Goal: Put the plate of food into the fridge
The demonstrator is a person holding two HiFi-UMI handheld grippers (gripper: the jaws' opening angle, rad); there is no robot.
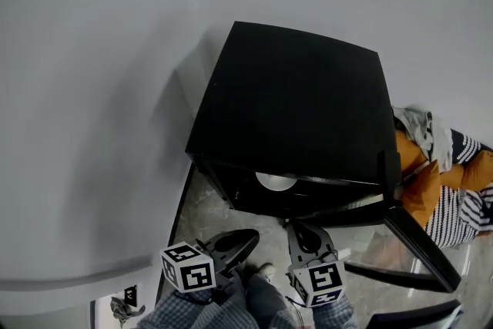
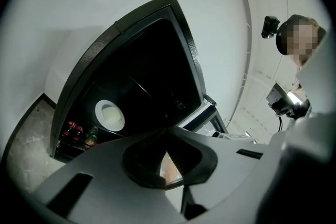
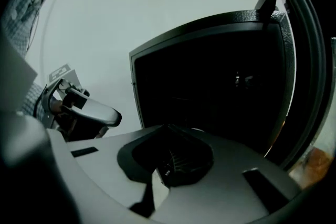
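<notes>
A small black fridge stands open on the floor, its door swung out to the right. A white plate lies inside on a shelf; in the left gripper view the plate sits deep in the dark cavity. The food on it cannot be made out. My left gripper and right gripper hover just in front of the opening, both shut and holding nothing. The left gripper points at the interior, and so does the right gripper, whose view shows only the dark fridge interior.
Small red-capped bottles stand low inside the fridge. A person in orange and striped clothing is beside the open door on the right. A white wall runs behind and left of the fridge. The left gripper shows in the right gripper view.
</notes>
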